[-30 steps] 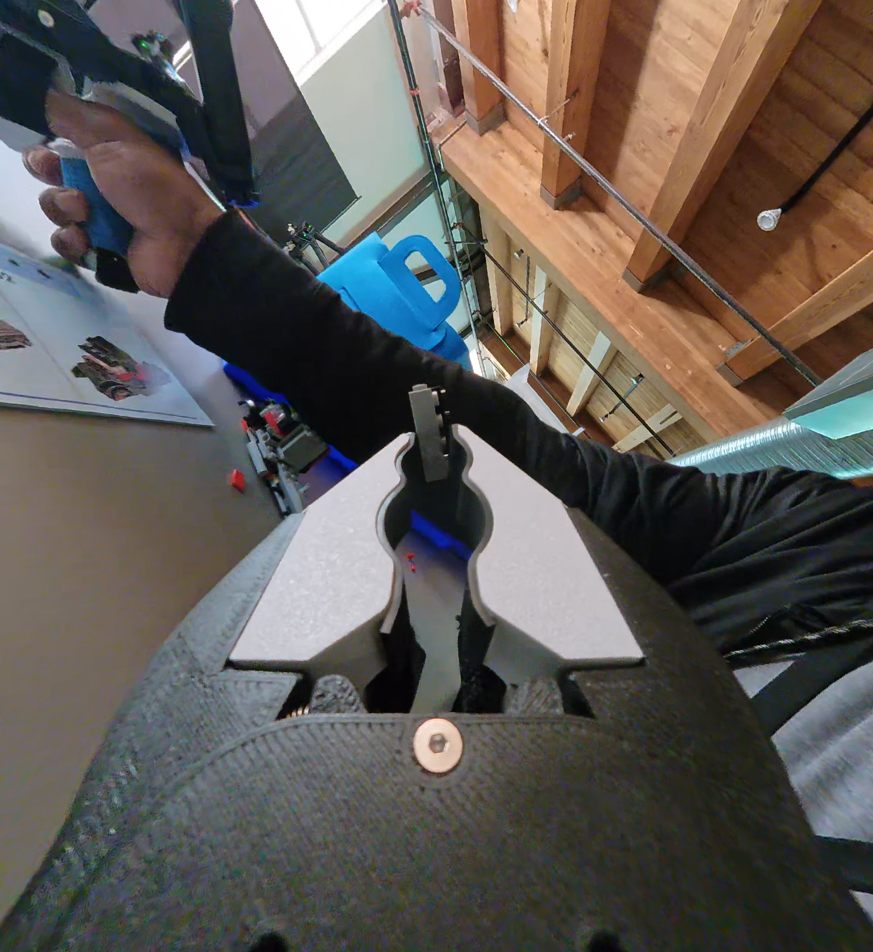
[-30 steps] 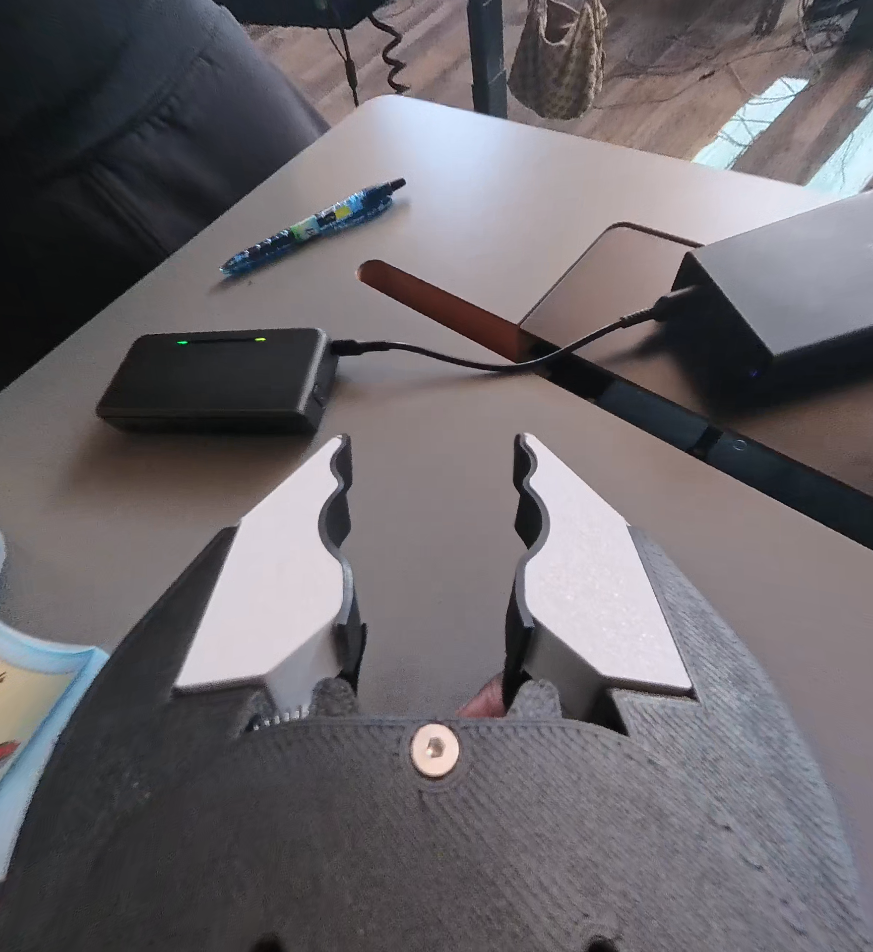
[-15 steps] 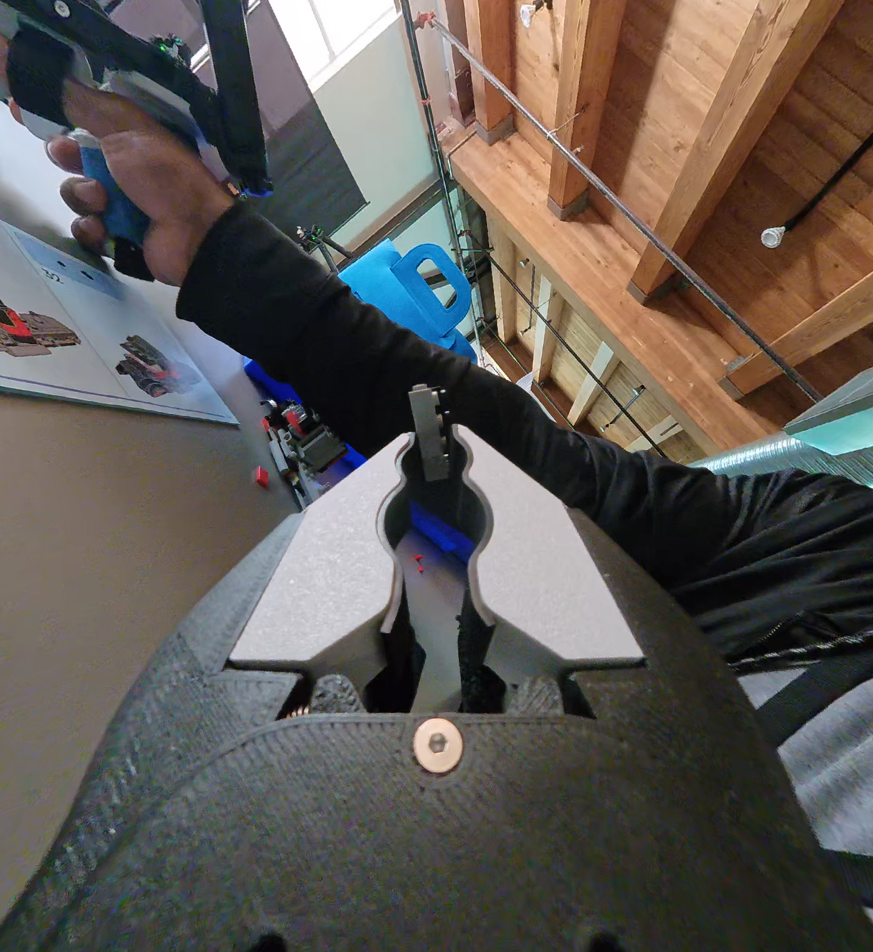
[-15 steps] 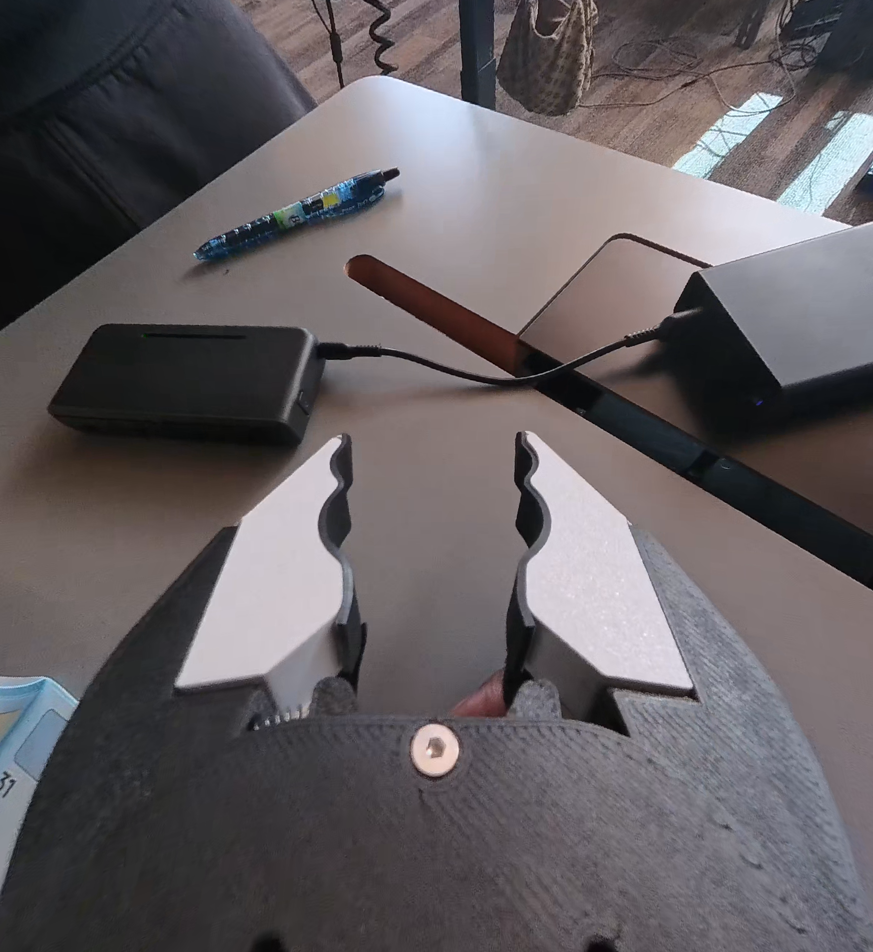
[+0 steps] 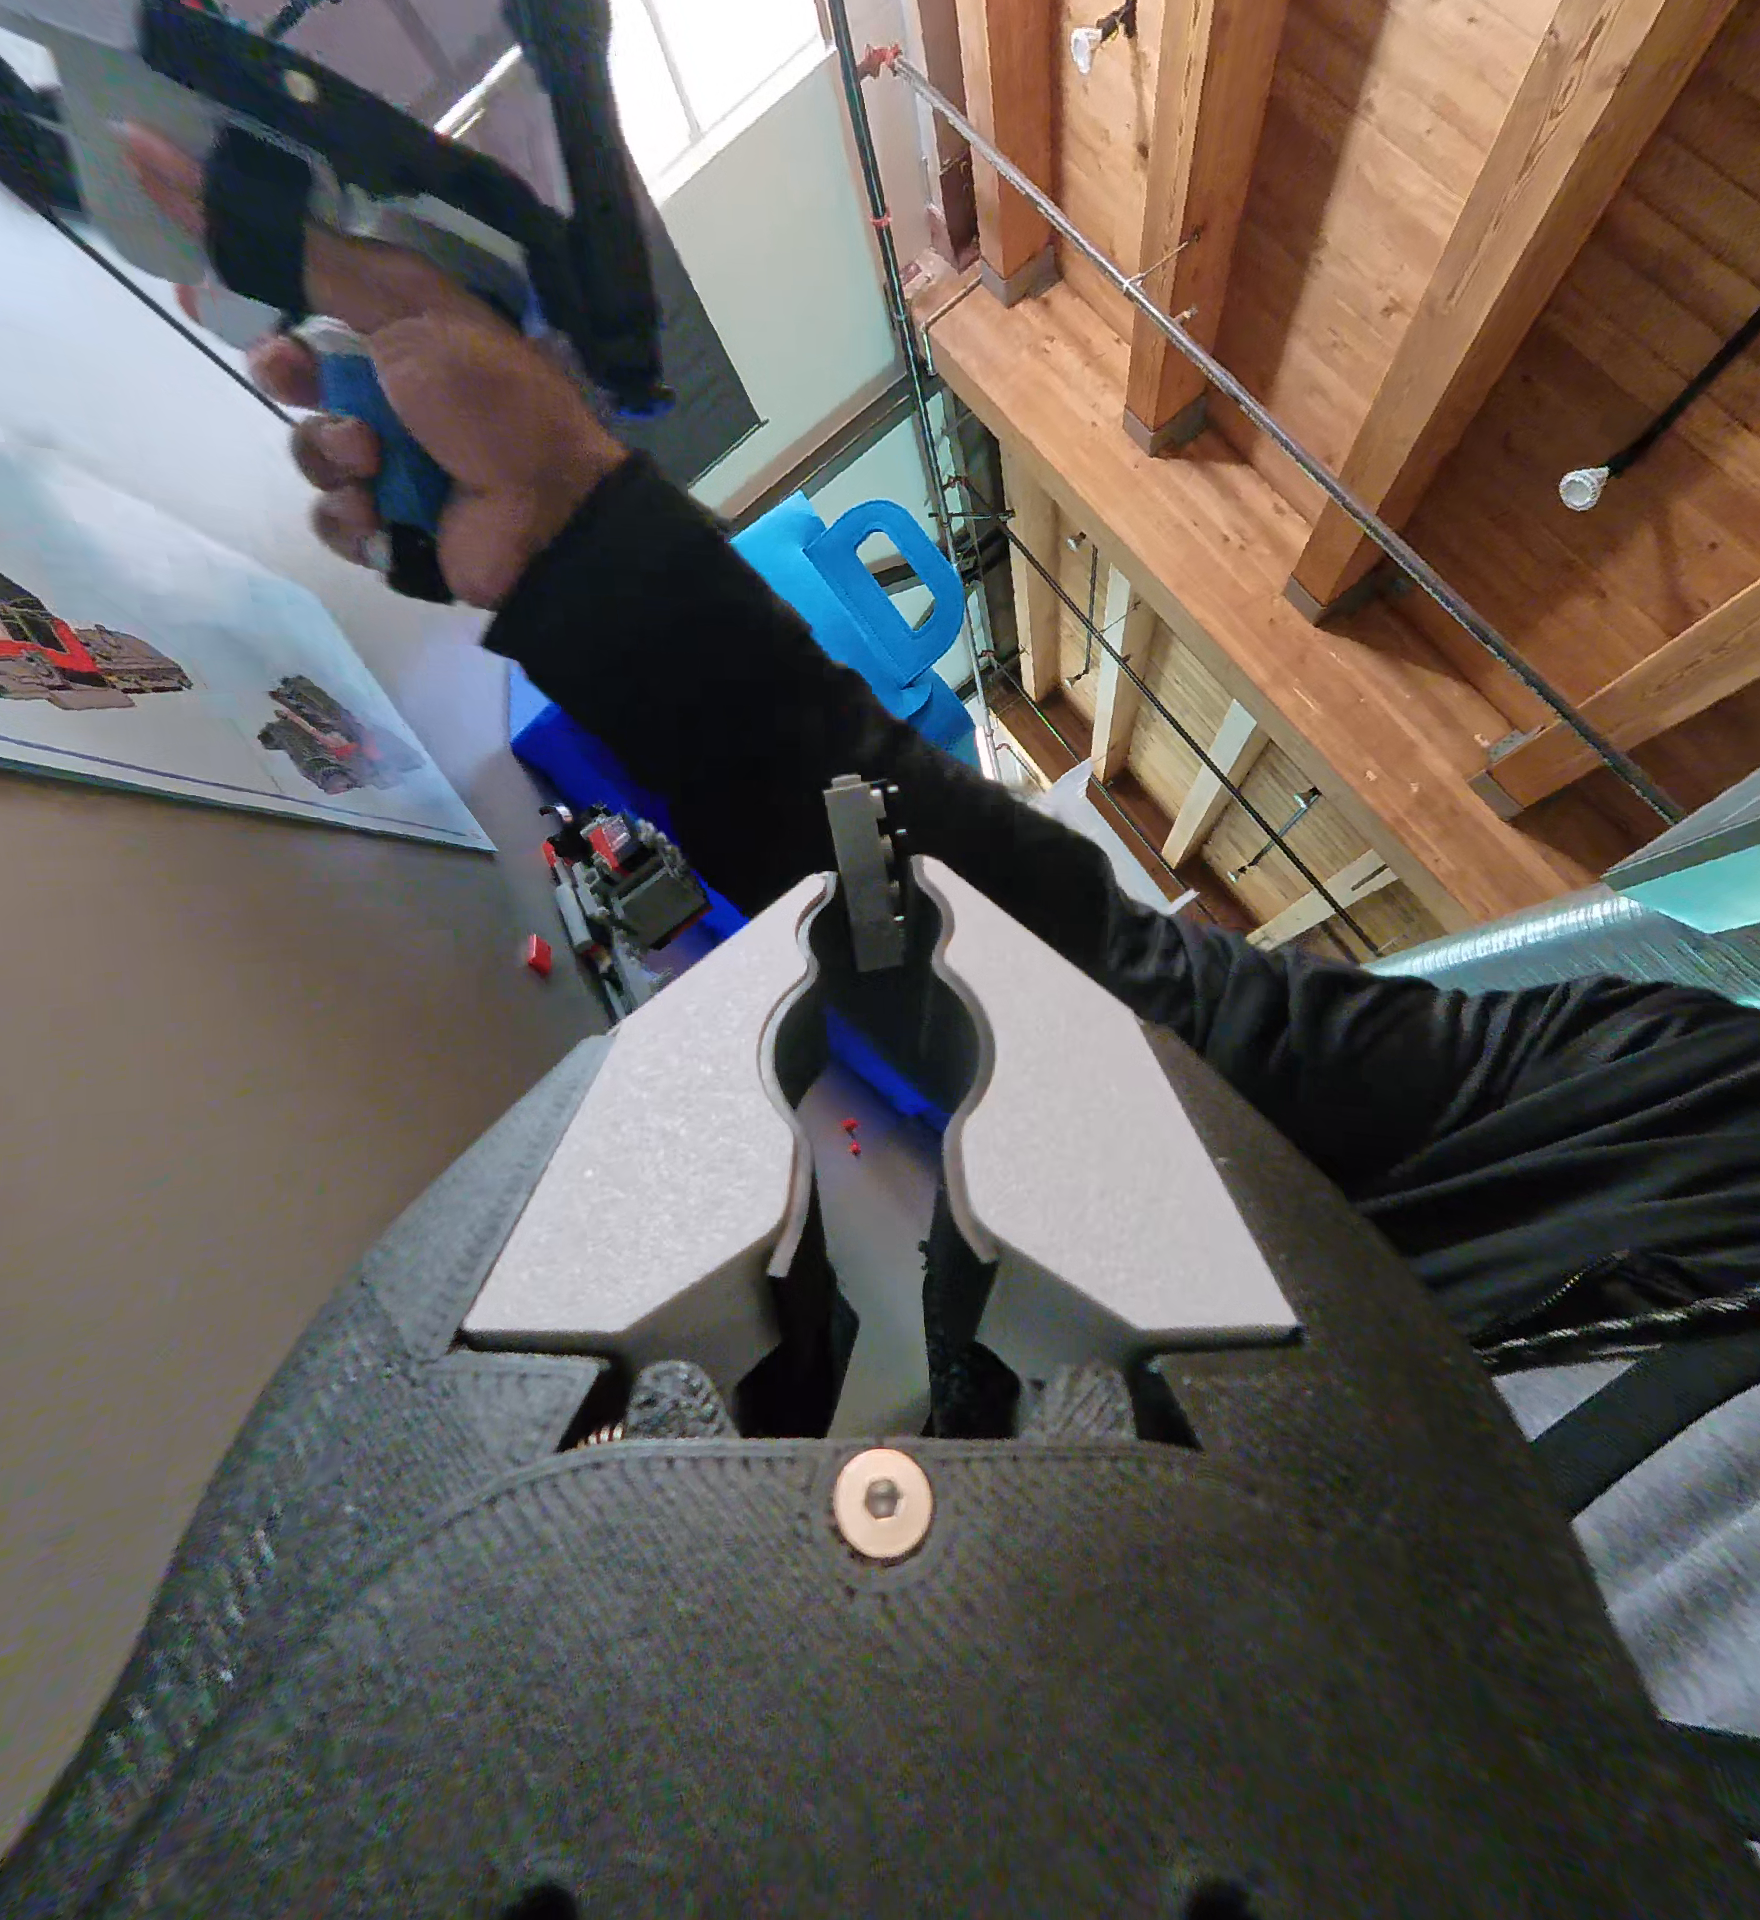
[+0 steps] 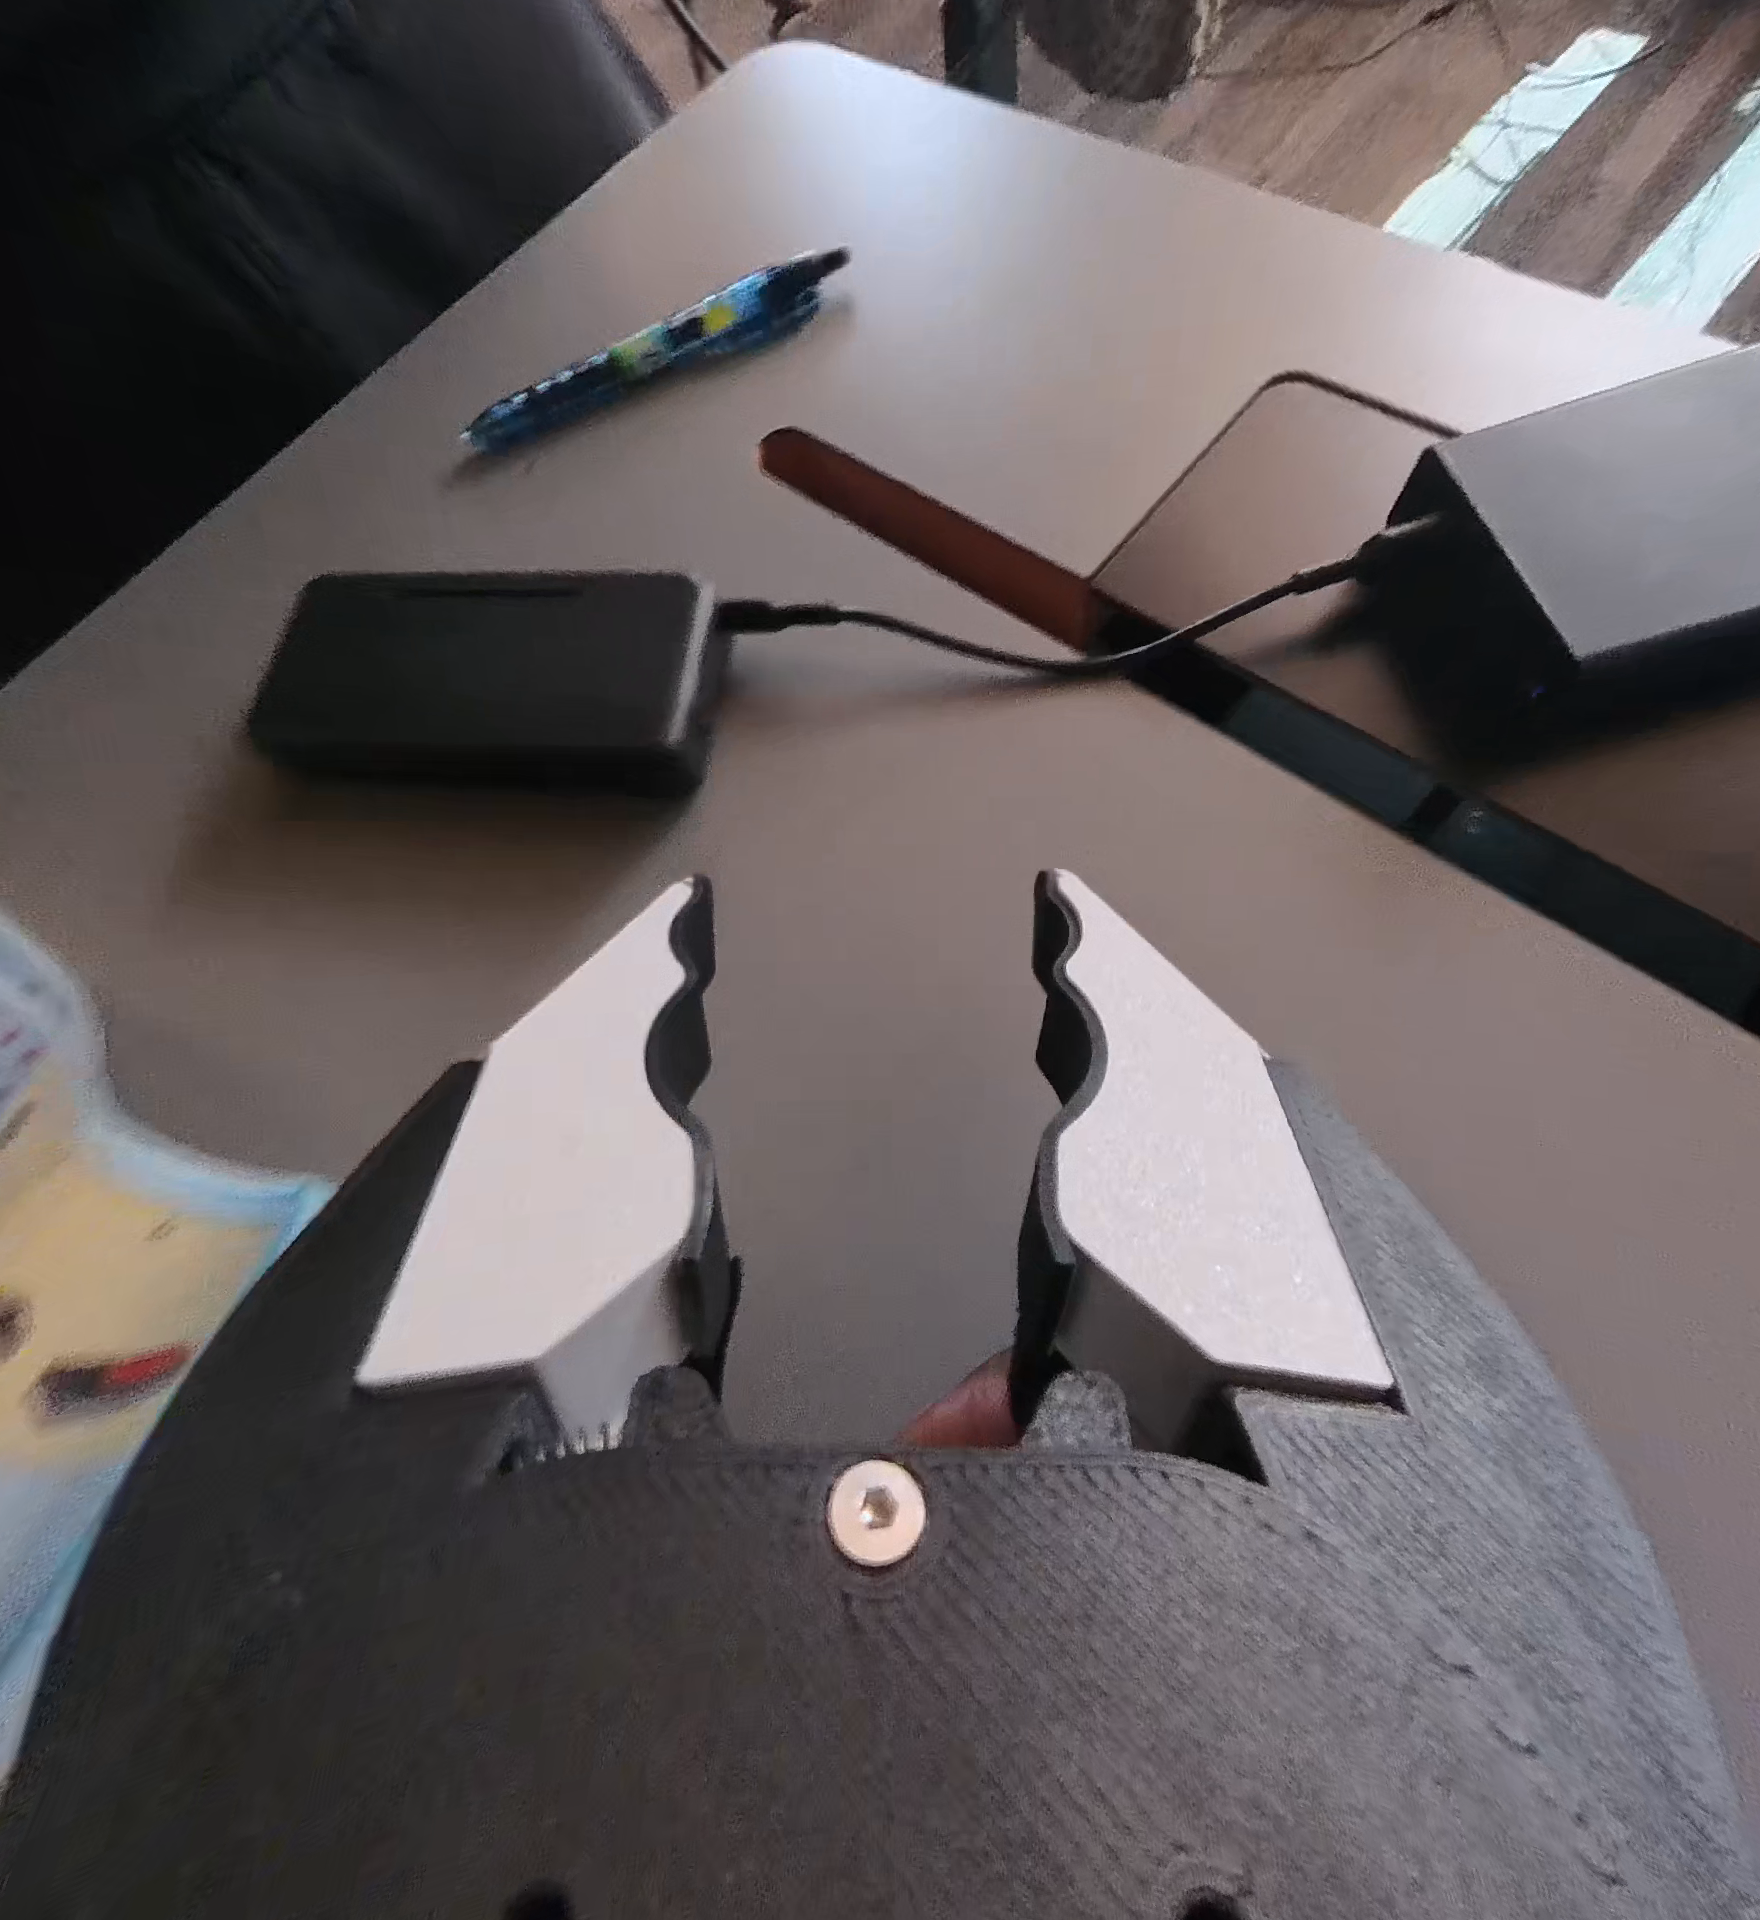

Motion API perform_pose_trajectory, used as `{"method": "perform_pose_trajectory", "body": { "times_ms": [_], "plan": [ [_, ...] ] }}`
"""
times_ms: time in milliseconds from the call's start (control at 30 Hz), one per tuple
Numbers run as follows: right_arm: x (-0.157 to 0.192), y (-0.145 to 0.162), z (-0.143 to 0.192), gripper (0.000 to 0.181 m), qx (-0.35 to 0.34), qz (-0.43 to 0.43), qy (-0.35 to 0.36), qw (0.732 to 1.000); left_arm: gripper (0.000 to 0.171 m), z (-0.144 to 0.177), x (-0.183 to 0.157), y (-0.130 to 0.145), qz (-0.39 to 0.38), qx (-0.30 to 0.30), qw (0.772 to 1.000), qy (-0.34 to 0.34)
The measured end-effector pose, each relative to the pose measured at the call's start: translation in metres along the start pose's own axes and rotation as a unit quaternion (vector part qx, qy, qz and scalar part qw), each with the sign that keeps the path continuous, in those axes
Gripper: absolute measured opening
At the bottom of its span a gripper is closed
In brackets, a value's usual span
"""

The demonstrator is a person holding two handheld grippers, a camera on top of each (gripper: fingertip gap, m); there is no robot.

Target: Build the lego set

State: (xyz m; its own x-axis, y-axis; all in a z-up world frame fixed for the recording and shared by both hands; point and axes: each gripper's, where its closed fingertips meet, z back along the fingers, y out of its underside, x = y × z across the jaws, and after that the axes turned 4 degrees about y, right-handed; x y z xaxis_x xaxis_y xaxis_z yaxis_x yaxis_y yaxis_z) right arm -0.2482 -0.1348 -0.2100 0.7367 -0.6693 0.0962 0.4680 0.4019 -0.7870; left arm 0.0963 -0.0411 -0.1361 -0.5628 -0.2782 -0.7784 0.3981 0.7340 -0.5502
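In the left wrist view the left gripper (image 5: 871, 883) is closed tight on a small grey lego piece (image 5: 863, 881), which stands upright between the fingertips with its studs facing right and its top poking past them; the view is tilted, with the brown table (image 5: 180, 1091) on the left; beyond the piece, on the table, sits the partly built lego model (image 5: 627, 883), grey and black with red parts; a loose red brick (image 5: 539, 953) lies just left of the model, and the open instruction booklet (image 5: 159, 665) lies farther left of it; above the model a hand (image 5: 440, 457) in a black sleeve grips the blue handle of the right gripper, blurred. In the right wrist view the right gripper (image 6: 871, 914) is spread wide and holds nothing, over bare table (image 6: 855, 883); ahead of it lies a black power bank (image 6: 486, 681), a cable (image 6: 959, 639) running from it to a black box (image 6: 1634, 561) at the right; a blue pen (image 6: 647, 348) lies beyond the power bank; a blurred corner of the booklet (image 6: 45, 1226) shows at left.
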Motion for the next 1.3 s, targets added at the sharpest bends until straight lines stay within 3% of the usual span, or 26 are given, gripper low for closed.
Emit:
{"method": "perform_pose_trajectory", "body": {
  "times_ms": [100,267,400,567,700,867,1167,1300],
  "plan": [
    [0.028,0.006,0.052,0.063,-0.006,0.023,-0.035,0.999,0.011,0.001,0.007,0.0,0.009,0.002,1.0,-0.017],
    [0.062,0.036,0.177,0.058,-0.057,0.011,-0.144,0.988,0.011,0.0,0.019,0.001,0.029,0.006,0.999,-0.039],
    [0.044,0.088,0.263,0.053,-0.102,0.037,-0.135,0.985,0.01,-0.005,0.025,0.003,0.034,0.013,0.998,-0.047],
    [0.002,0.177,0.324,0.051,-0.088,0.083,-0.058,0.991,0.011,-0.021,0.03,0.006,0.033,0.03,0.998,-0.052],
    [-0.024,0.234,0.346,0.051,-0.055,0.07,-0.029,0.996,0.011,-0.036,0.035,0.009,0.027,0.045,0.997,-0.059],
    [-0.052,0.279,0.342,0.05,-0.033,0.026,-0.017,0.999,0.01,-0.049,0.042,0.022,0.04,0.059,0.995,-0.071],
    [-0.071,0.26,0.335,0.05,-0.078,0.006,-0.017,0.997,0.011,-0.065,0.053,0.032,0.068,0.065,0.993,-0.075],
    [-0.083,0.277,0.346,0.048,-0.05,0.015,0.004,0.999,0.011,-0.07,0.056,0.036,0.068,0.076,0.992,-0.081]
  ]
}}
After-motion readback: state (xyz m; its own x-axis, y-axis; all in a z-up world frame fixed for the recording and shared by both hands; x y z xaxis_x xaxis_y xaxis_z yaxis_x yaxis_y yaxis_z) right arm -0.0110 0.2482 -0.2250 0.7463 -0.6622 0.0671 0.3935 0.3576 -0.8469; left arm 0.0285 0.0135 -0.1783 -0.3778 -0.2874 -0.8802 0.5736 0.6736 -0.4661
